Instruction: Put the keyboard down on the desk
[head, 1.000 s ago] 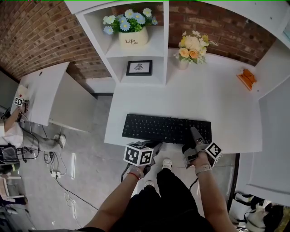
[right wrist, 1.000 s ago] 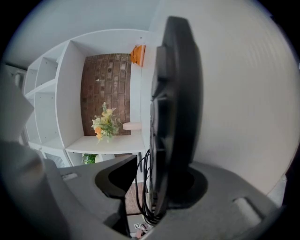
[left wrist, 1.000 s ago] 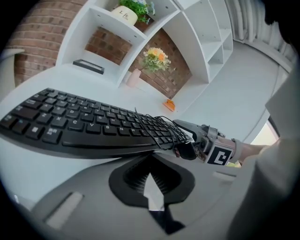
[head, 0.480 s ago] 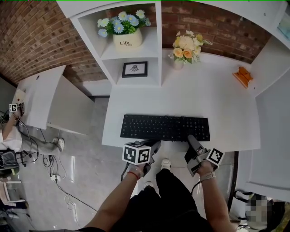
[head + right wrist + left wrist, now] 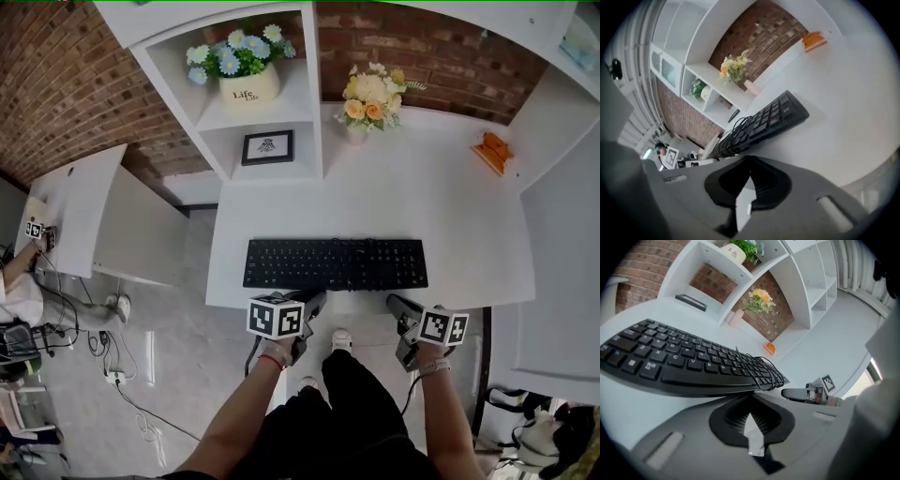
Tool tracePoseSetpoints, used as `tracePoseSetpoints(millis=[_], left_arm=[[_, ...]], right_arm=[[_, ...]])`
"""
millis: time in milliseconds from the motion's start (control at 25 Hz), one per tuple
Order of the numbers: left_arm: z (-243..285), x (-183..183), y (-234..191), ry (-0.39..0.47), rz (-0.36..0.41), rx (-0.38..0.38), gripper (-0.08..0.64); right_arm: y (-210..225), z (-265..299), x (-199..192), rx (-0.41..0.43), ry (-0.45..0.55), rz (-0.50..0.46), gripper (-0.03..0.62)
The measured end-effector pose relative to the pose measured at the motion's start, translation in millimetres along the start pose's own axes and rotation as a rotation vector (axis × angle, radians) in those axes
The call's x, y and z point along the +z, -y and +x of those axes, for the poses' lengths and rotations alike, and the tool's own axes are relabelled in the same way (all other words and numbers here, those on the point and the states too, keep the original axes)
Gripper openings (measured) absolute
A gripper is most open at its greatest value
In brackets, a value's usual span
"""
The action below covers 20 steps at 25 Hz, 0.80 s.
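The black keyboard (image 5: 336, 264) lies flat on the white desk (image 5: 441, 216), near its front edge, with its cable (image 5: 761, 371) coiled on the right-hand keys. My left gripper (image 5: 312, 300) hangs at the desk's front edge just below the keyboard's middle, shut with nothing in it. My right gripper (image 5: 401, 305) sits off the front edge below the keyboard's right end, apart from it; its jaws have just been closing and now stand shut with nothing between them. The right gripper view shows the keyboard (image 5: 764, 123) ahead and the left gripper (image 5: 670, 157) to the left.
A shelf unit holds a flower pot (image 5: 246, 70) and a picture frame (image 5: 267, 147). A vase of yellow flowers (image 5: 367, 103) and an orange object (image 5: 492, 150) stand at the desk's back. A white side table (image 5: 84, 202) is at the left, with cables (image 5: 103, 347) on the floor.
My right gripper has drawn back from the keyboard's right end to off the desk's front edge, rolled over, and its jaws have closed. The left gripper and the keyboard have stayed put.
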<state>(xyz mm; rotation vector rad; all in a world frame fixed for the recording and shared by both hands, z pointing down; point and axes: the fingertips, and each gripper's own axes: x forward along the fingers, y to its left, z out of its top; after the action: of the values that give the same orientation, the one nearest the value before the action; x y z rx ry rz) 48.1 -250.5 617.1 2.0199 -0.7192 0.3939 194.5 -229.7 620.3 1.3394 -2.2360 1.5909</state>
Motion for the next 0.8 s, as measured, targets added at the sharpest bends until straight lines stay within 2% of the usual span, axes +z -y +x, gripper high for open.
tracePoseSetpoints(millis=[120, 400, 600, 720, 800], left_arm=[[0, -1, -3, 0.002, -0.006, 0.018, 0.000], [-4, -7, -4, -0.003, -0.018, 0.027, 0.000], [-18, 8, -9, 0.088, -0.061, 0.017, 0.000], [-28, 12, -15, 0.101, -0.017, 0.050, 0.000], [-35, 11, -24, 0.097, 0.016, 0.103, 0.002]], right_arm=[[5, 2, 1, -0.074, -0.026, -0.081, -0.003], [0, 11, -3, -0.101, -0.046, -0.104, -0.003], [4, 10, -6, -0.119, -0.059, -0.127, -0.003], [3, 8, -5, -0.117, -0.050, -0.127, -0.003], [1, 7, -3, -0.111, -0.040, -0.143, -0.003]])
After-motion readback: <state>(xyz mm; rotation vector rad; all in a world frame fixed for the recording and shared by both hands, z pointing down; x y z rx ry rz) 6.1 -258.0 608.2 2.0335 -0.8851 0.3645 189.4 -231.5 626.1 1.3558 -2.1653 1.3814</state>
